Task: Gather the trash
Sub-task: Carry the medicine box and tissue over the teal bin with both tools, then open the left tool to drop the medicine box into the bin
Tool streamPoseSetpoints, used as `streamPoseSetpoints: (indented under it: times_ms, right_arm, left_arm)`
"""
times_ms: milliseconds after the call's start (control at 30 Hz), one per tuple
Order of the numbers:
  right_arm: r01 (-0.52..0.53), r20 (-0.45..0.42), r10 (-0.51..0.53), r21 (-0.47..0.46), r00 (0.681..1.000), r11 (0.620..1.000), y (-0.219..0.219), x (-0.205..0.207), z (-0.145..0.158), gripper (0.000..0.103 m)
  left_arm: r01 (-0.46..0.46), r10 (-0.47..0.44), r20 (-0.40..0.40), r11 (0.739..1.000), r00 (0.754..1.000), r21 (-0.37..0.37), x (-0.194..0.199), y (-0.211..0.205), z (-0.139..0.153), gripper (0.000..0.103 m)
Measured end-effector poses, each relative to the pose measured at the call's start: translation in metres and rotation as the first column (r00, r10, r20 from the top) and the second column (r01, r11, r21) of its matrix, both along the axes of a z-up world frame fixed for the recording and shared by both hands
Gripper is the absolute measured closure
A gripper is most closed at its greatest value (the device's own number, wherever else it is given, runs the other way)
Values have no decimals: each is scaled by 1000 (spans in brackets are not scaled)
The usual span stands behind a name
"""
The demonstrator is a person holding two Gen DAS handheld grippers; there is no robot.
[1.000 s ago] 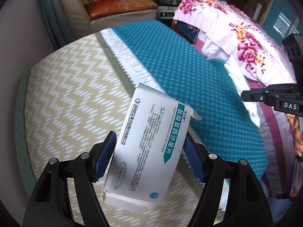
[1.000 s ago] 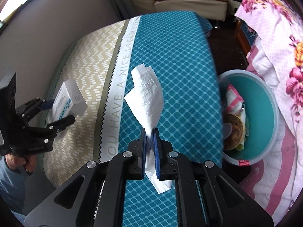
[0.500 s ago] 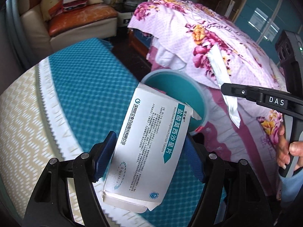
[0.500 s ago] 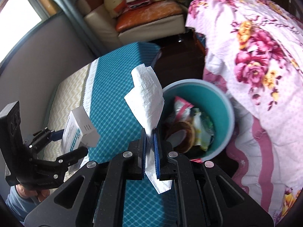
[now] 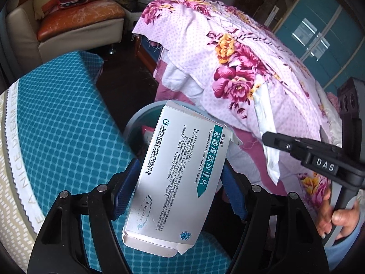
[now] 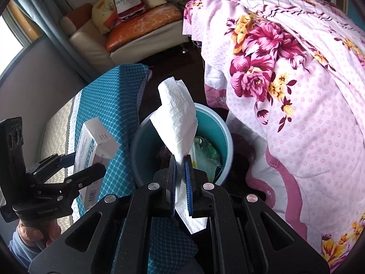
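**Mia:** How much of the trash job is done?

**Ben:** Part of it, it looks like. The teal trash bin (image 6: 219,125) already has wrappers and other rubbish inside. Two more bits are picked up but not dropped in yet.

**Mia:** Which bits?

**Ben:** The left gripper (image 5: 180,189) squeezes a white medicine box (image 5: 180,173) between its blue pads. Its jaws sit wide apart because the box is wide. The box hangs just above the near rim of the bin. The right gripper (image 6: 181,171) pinches a white paper tissue (image 6: 178,123), with its jaws almost touching. The tissue sticks up right over the bin.

**Mia:** So what is left?

**Ben:** Letting go, probably. Both bits have to fall into the bin. No more trash shows on the blue and tan mat (image 5: 57,123) beside the bin.

**Mia:** Can any words be read?

**Ben:** Yes. The box says "Moxifloxacin Hydrochloride Tablets", with Chinese writing next to it. The right gripper has "DAS" on its side. The white stripe on the mat says "A NICE DREAM EVE". Far behind the bin, a red bag (image 6: 126,1) on the armchair (image 6: 123,38) says "Hennessy".

**Mia:** And next to the bin?

**Ben:** A pink flowery bedcover (image 6: 285,80) hangs down right beside it.
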State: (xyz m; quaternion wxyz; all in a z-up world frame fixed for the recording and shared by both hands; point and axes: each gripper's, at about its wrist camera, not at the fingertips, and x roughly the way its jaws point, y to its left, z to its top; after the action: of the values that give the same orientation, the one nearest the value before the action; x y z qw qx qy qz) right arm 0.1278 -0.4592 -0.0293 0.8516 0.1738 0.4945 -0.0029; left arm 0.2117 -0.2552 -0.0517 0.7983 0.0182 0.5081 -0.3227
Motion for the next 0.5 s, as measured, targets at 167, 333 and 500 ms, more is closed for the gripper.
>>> streamPoseSetpoints:
  times_ms: [167, 333, 500]
  right_arm:
    - [13, -15, -13, -11, 1000, 1000, -7, 5, -6, 96]
    - [30, -40, -30, -7, 999, 1000, -13, 10, -15, 96]
    - [38, -54, -38, -6, 998, 999, -18, 12, -21, 96]
  left_arm:
    - [11, -11, -15, 1000, 1000, -4, 12, -16, -9, 31]
    - [9, -9, -27, 1000, 1000, 0, 23, -30, -18, 27]
    - [0, -1, -70, 1000, 998, -10, 32, -34, -26, 13]
